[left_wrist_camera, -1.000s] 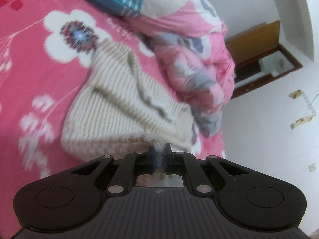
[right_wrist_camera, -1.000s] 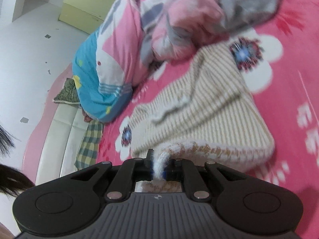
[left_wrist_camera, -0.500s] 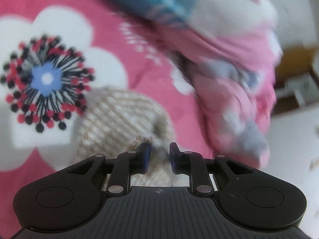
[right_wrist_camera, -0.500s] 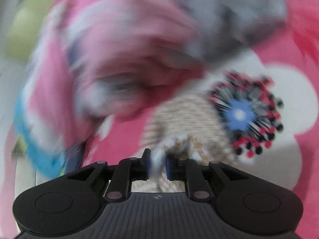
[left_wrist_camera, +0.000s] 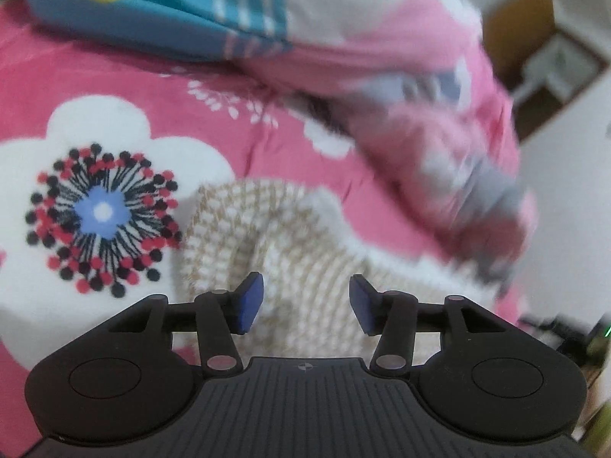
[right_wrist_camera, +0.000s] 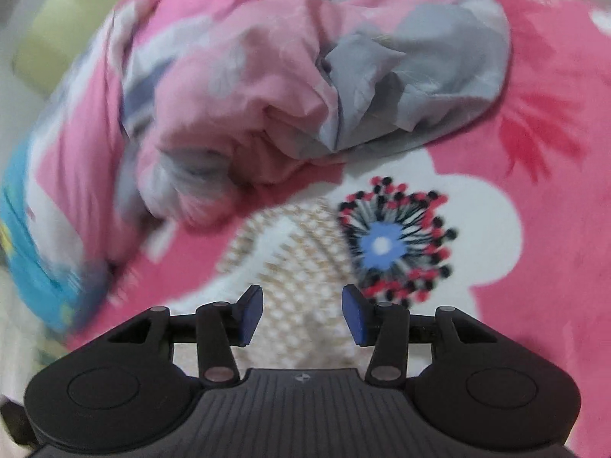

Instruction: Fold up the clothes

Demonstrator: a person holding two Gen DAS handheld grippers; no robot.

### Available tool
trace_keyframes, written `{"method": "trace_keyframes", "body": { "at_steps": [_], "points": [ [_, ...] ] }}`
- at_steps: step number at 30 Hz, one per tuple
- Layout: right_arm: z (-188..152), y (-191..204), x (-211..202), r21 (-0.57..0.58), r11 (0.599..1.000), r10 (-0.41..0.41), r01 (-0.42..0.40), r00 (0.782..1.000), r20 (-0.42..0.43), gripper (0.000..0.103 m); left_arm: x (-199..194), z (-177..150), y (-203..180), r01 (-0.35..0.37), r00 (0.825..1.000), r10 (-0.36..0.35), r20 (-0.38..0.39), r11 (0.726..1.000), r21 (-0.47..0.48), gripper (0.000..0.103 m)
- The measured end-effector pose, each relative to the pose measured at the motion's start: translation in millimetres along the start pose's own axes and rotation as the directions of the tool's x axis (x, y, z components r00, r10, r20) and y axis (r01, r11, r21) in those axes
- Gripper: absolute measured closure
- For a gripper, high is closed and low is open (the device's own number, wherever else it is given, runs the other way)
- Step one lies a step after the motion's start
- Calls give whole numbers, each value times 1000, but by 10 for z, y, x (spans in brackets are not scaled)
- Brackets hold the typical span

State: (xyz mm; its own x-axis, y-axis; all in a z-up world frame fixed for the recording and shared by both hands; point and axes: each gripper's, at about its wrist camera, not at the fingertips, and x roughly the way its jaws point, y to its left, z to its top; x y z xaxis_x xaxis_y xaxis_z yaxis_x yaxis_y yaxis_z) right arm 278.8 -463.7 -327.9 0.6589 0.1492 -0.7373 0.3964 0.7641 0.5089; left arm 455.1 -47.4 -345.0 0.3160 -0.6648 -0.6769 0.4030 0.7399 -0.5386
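A cream and tan knitted sweater (left_wrist_camera: 275,236) lies on the pink flowered bedspread (left_wrist_camera: 114,87). My left gripper (left_wrist_camera: 305,301) is open just above its near edge, with the knit showing between the blue pads and nothing held. In the right wrist view the same sweater (right_wrist_camera: 298,259) lies beside a blue-centred flower print. My right gripper (right_wrist_camera: 303,315) is open over it and empty.
A crumpled pink and grey quilt (right_wrist_camera: 305,76) is heaped just beyond the sweater; it also shows in the left wrist view (left_wrist_camera: 439,114). A blue patterned pillow (left_wrist_camera: 152,11) lies at the back. A wooden cabinet (left_wrist_camera: 542,38) stands by the white wall.
Both grippers carried the sweater's edge forward over the rest of the garment, then opened and let it go. The sweater now lies folded under them.
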Motion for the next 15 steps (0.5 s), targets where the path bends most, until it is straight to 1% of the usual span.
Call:
{"method": "trace_keyframes", "body": {
  "at_steps": [3, 6, 8, 9, 10, 11, 12, 14, 15],
  "points": [
    [112, 50, 184, -112, 993, -47, 44, 999, -27, 54, 120, -27, -55, -57, 998, 58, -13, 997, 61, 53],
    [202, 77, 355, -167, 986, -29, 19, 998, -60, 54, 229, -25, -63, -106, 994, 108, -24, 991, 84, 53],
    [262, 94, 468, -202, 979, -19, 2, 996, -82, 54, 277, -11, -65, -120, 992, 122, -24, 989, 85, 54],
    [286, 110, 519, -224, 974, -15, -6, 995, -93, 59, 282, -4, -75, -120, 992, 122, -18, 989, 86, 55],
    [280, 161, 534, -272, 962, -21, -8, 994, -106, 61, 284, -2, -87, -119, 993, 121, -11, 989, 87, 56],
    [272, 208, 550, -315, 949, -29, -9, 993, -117, 66, 282, -6, -102, -118, 993, 119, -3, 989, 88, 56],
    [261, 225, 570, -341, 940, -49, 3, 991, -125, 76, 279, -11, -117, -117, 993, 117, 4, 989, 88, 59],
    [240, 255, 608, -389, 921, -83, 23, 987, -140, 85, 302, -26, -159, -130, 992, 129, 16, 986, 107, 64],
    [229, 246, 621, -393, 919, -75, 12, 986, -146, 89, 319, -35, -182, -139, 990, 138, 21, 983, 119, 68]
  ]
}}
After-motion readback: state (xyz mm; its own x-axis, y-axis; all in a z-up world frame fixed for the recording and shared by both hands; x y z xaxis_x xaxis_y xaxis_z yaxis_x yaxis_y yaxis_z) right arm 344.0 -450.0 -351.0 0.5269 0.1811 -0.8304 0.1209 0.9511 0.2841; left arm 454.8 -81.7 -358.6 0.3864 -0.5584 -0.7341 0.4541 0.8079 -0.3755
